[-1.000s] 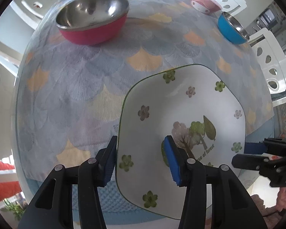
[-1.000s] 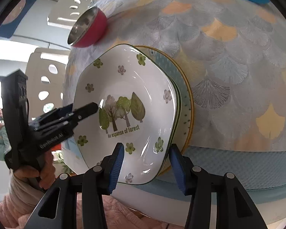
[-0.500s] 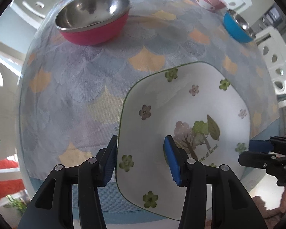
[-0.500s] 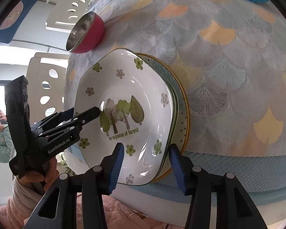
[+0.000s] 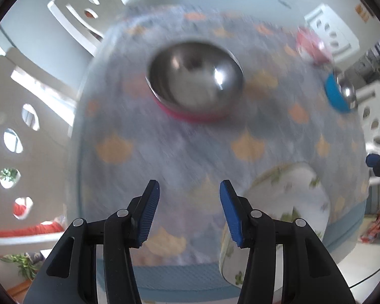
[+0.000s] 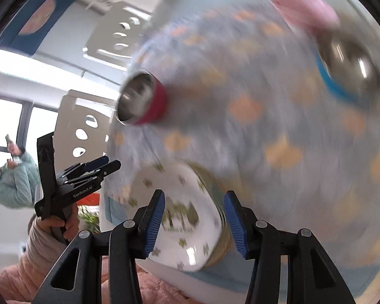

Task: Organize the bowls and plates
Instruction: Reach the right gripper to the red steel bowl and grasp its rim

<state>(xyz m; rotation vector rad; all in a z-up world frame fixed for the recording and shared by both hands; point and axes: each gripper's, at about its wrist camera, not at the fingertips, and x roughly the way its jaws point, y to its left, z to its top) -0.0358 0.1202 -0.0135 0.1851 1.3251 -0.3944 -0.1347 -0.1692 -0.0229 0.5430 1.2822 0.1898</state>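
Both claws released above the stacked plates.
Left claw and right claw gape empty; floral plate lies flat at the surface edge, its writing blurred; "GenRobot.AI" is legible.

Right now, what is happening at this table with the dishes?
A person holds a gripper in each hand and is sorting dishes on a round table. Both the left gripper and the right gripper are open and hold nothing. The white flowered plate lies on another plate at the near edge. A red steel bowl, a blue bowl and a pink bowl stand apart, not yet stacked. Both views are blurred.
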